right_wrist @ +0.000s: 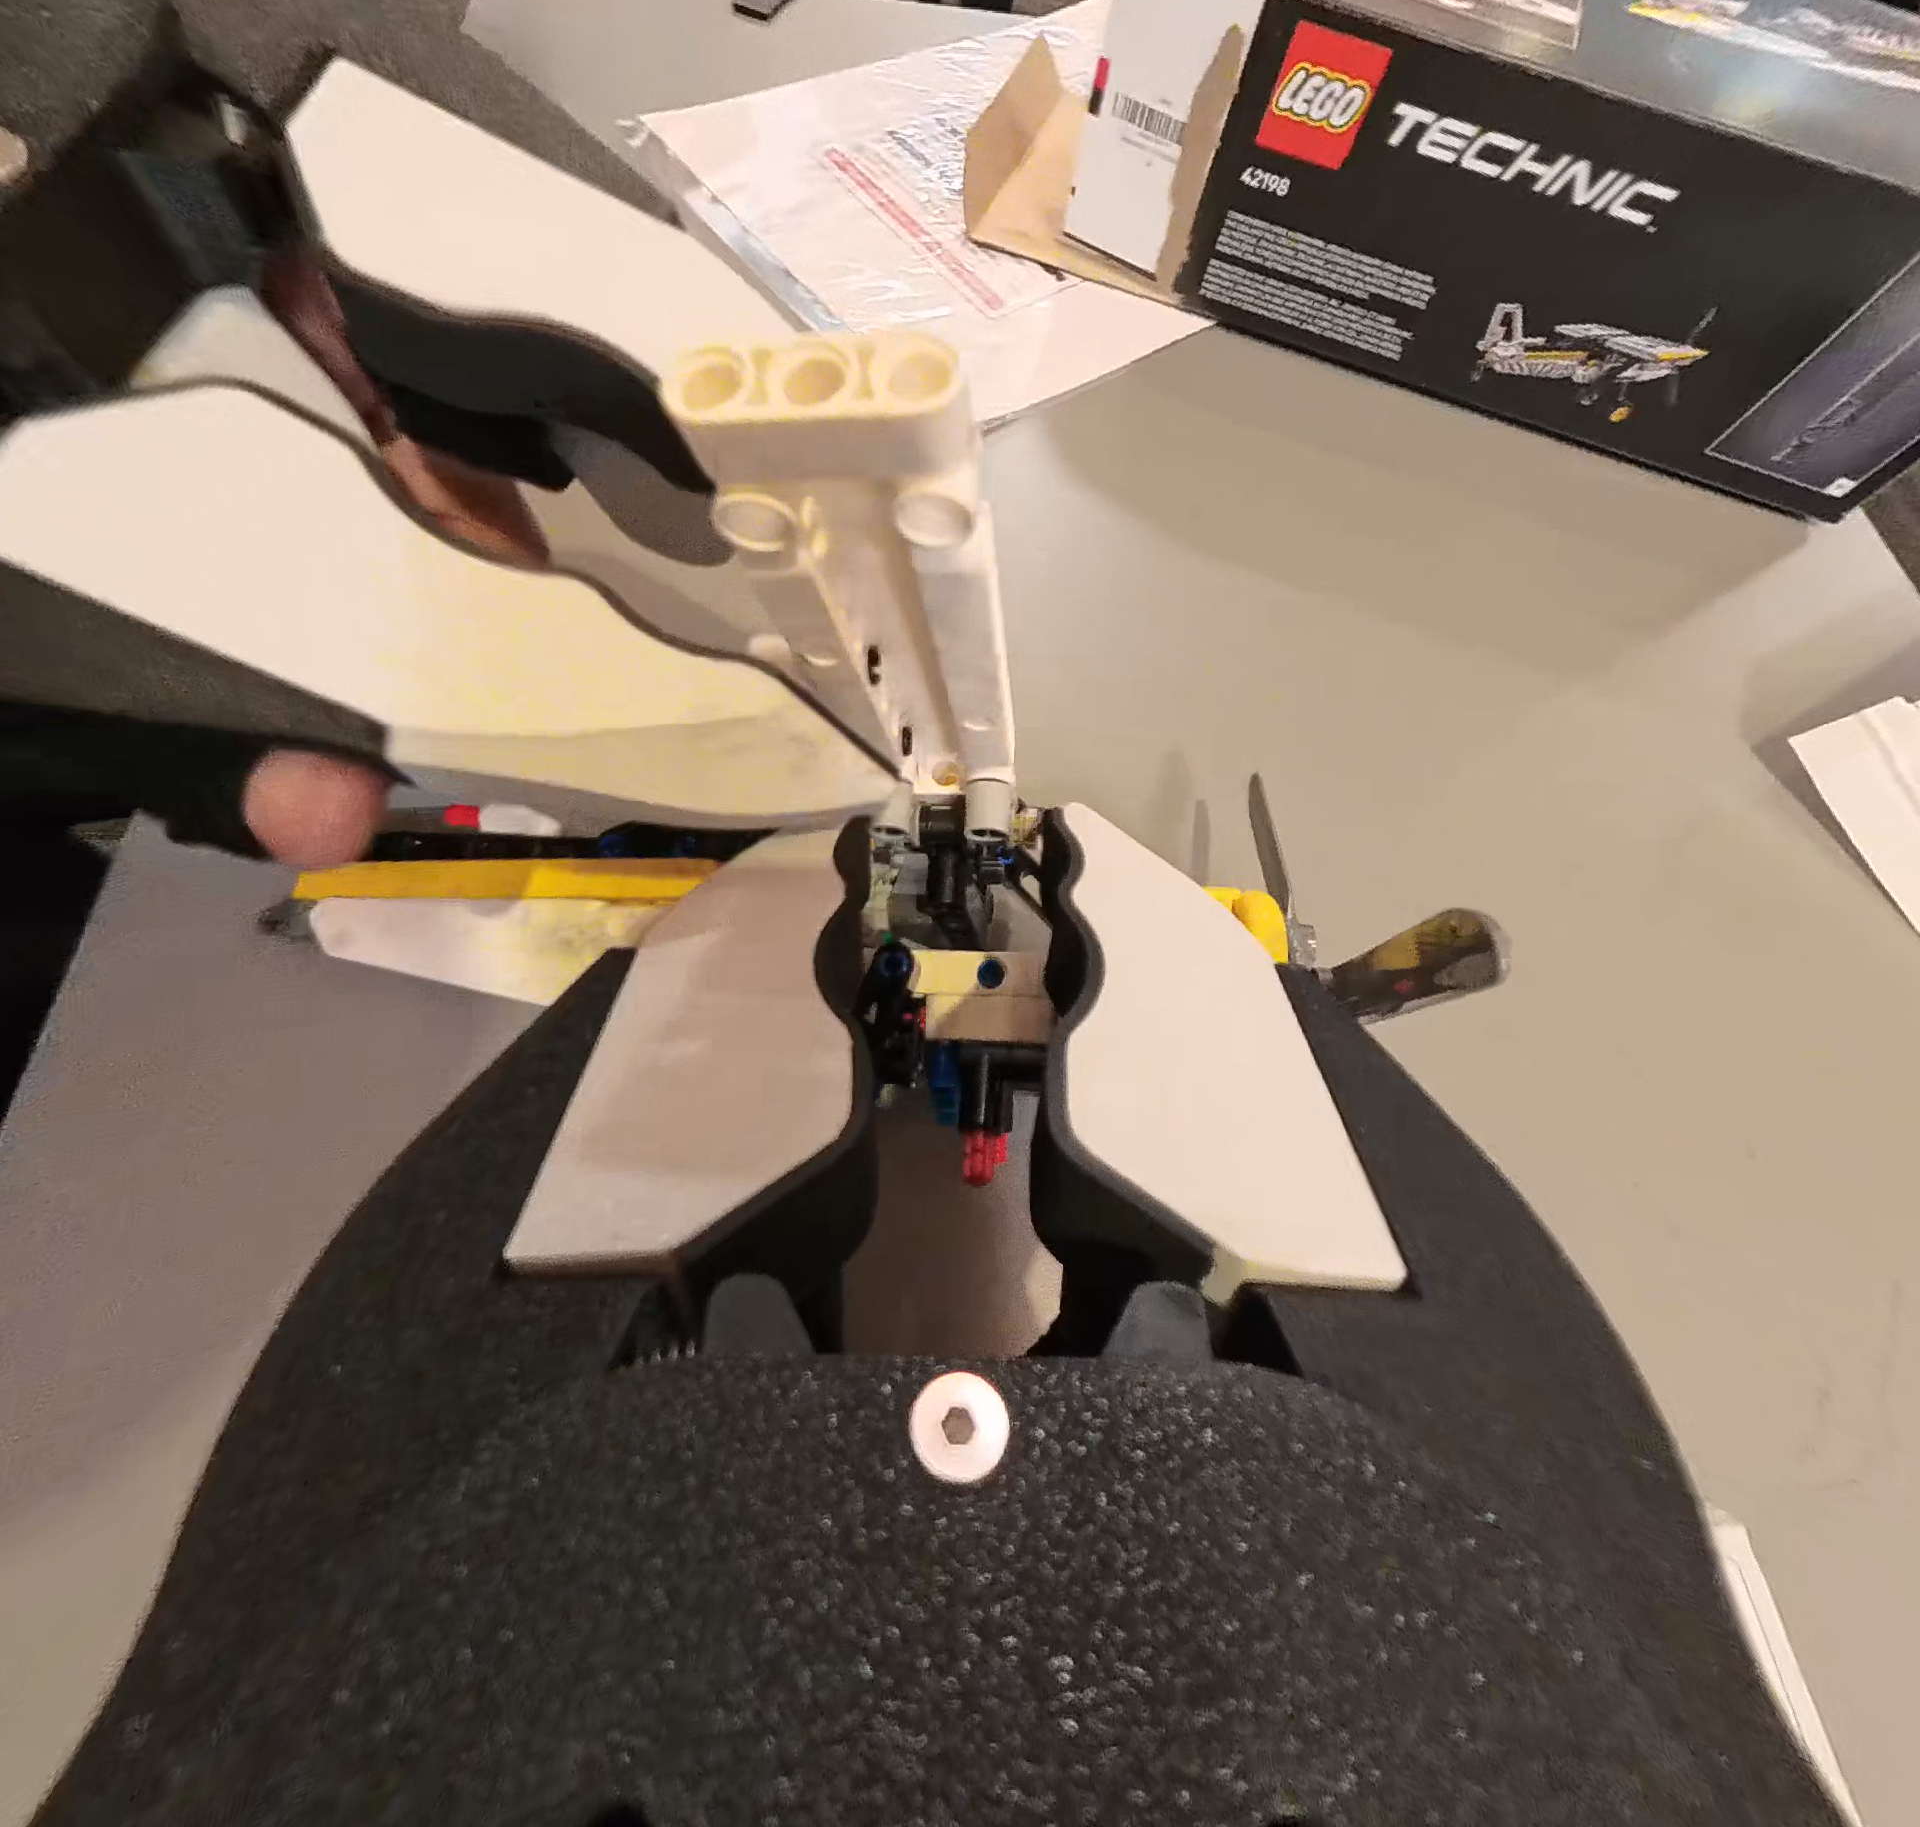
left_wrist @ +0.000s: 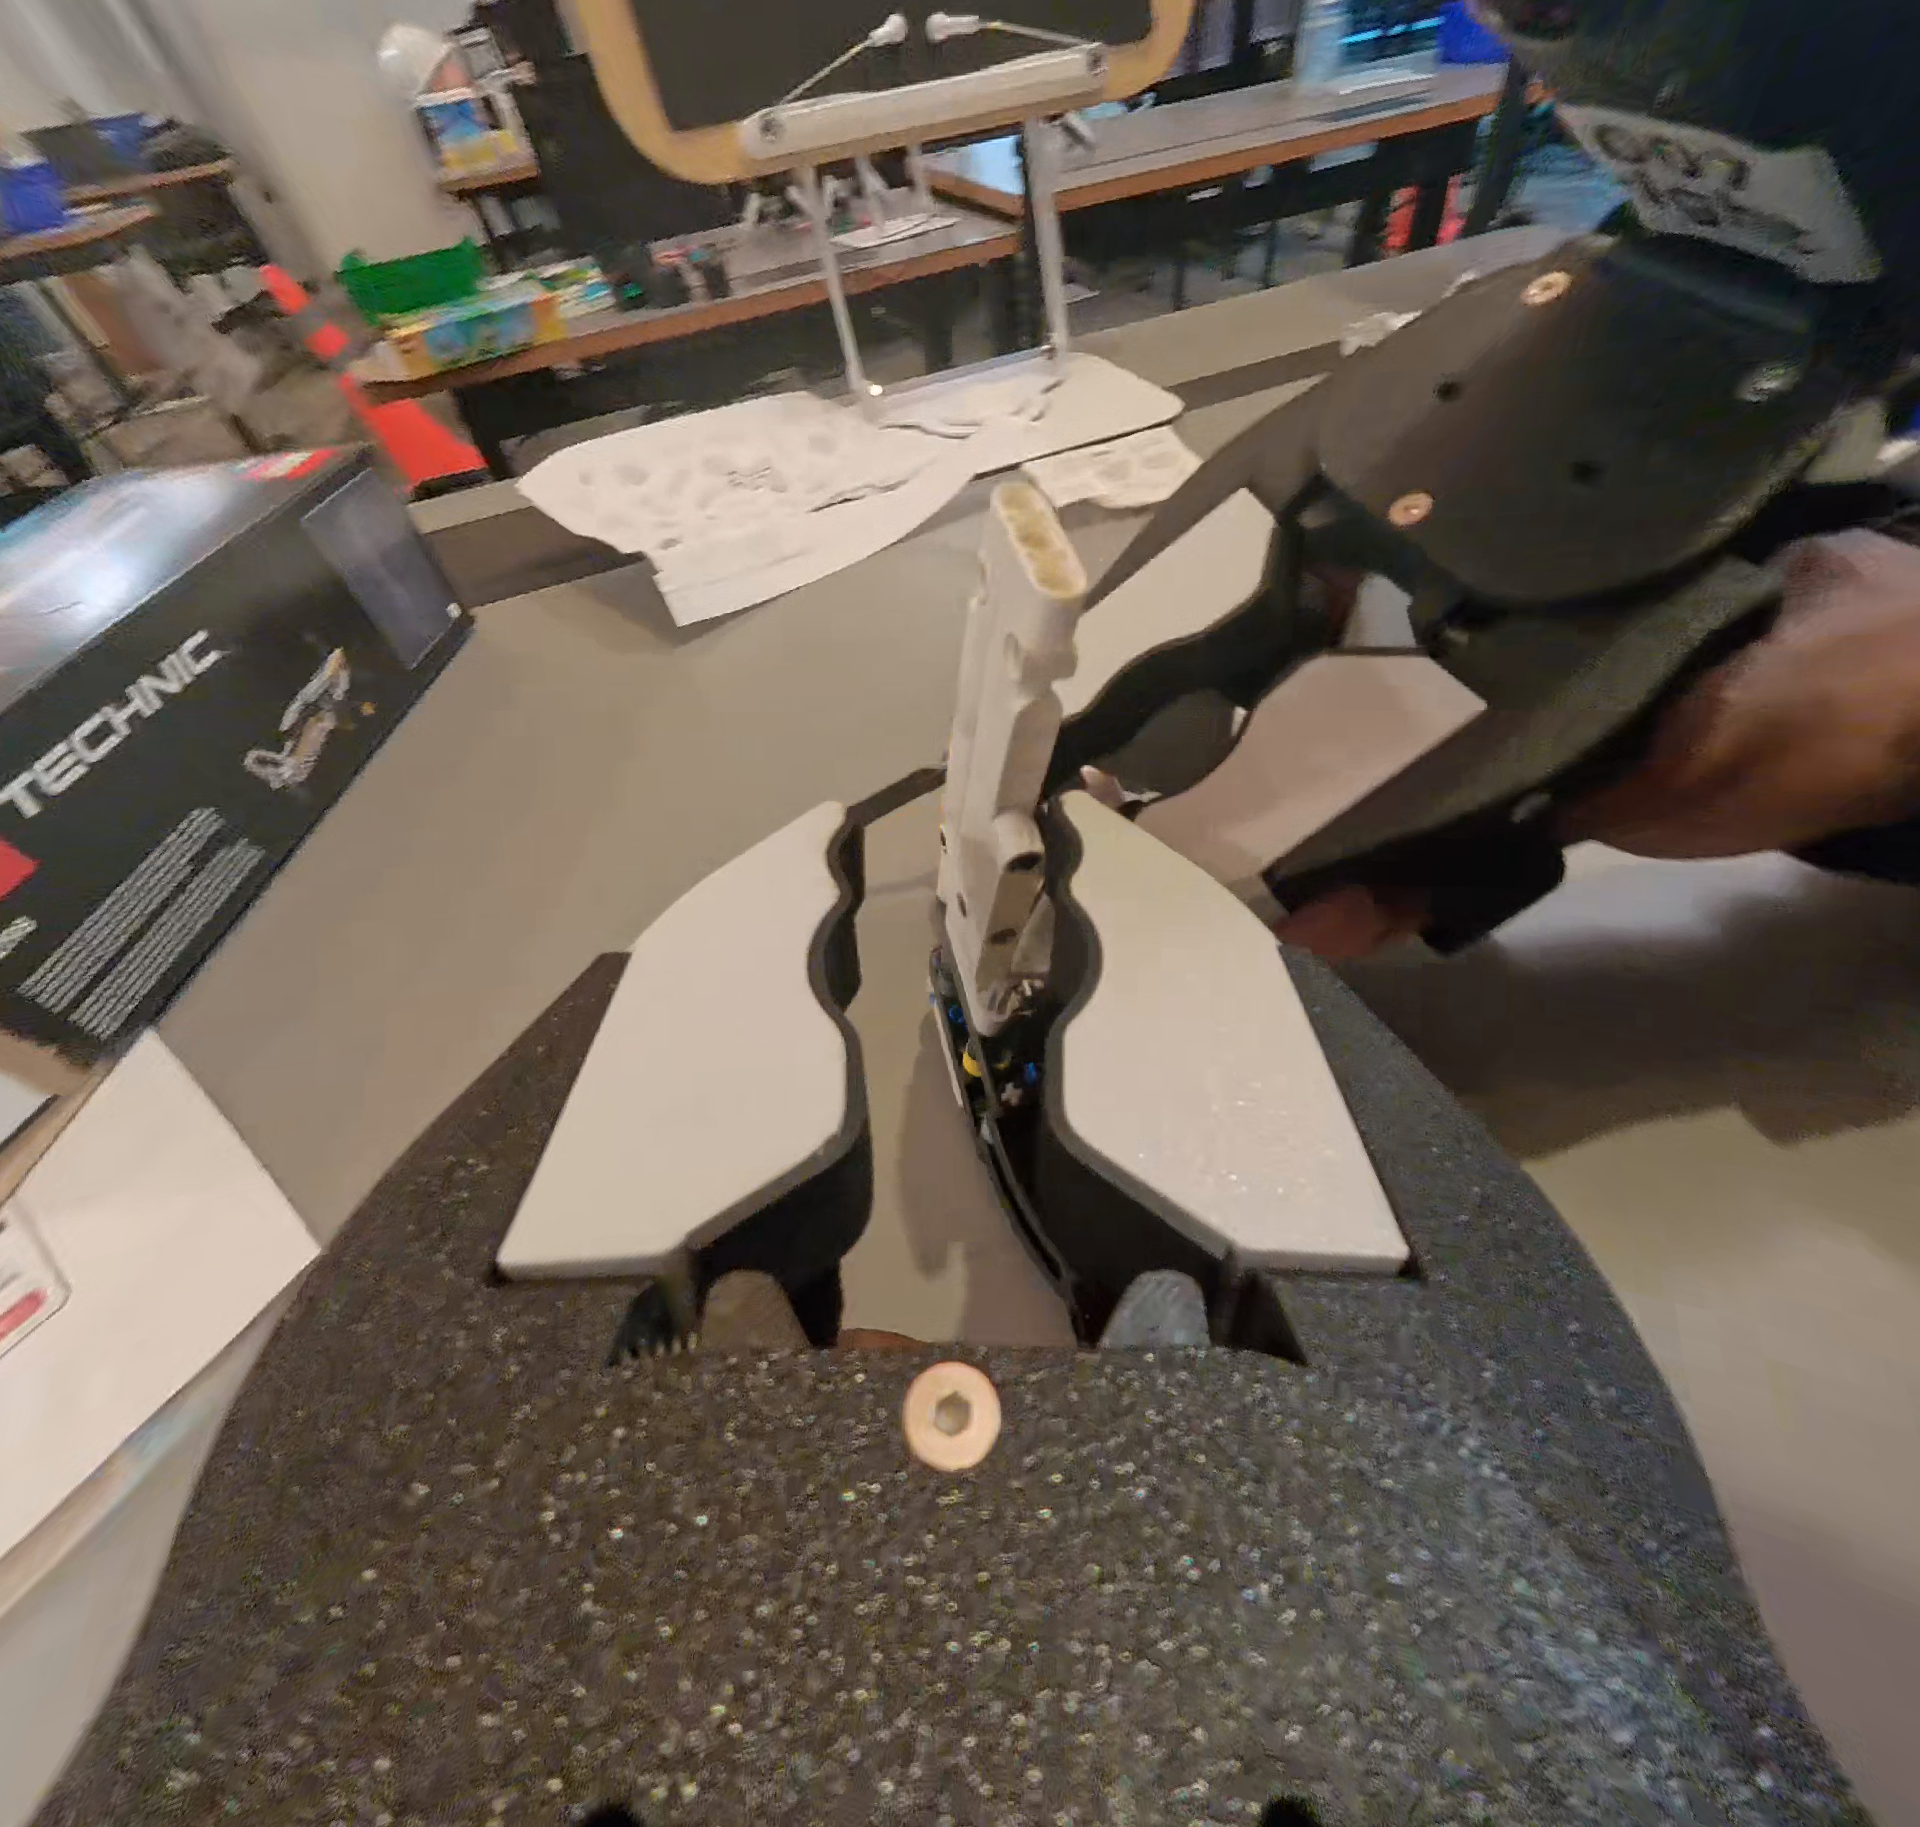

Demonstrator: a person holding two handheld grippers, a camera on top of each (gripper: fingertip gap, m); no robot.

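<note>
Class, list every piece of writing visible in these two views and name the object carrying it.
Black box: logo, lettering, number, fine print; wording not copied.
Barcode sticker on its flap: too small.
White sheet: red print, blurred.
Dark garment: white print, blurred.

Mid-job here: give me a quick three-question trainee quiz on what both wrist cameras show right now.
1. Multiple choice: the upright beam assembly with round holes, standing on the model, is A) white, B) red, C) green.
2. True or false: the black box on the table has its end flaps open.
3. Fill in: in the right wrist view, the brick part between the right hand-held gripper and the propeller is ____ in colour.

Key: 1 A; 2 true; 3 yellow.
</note>
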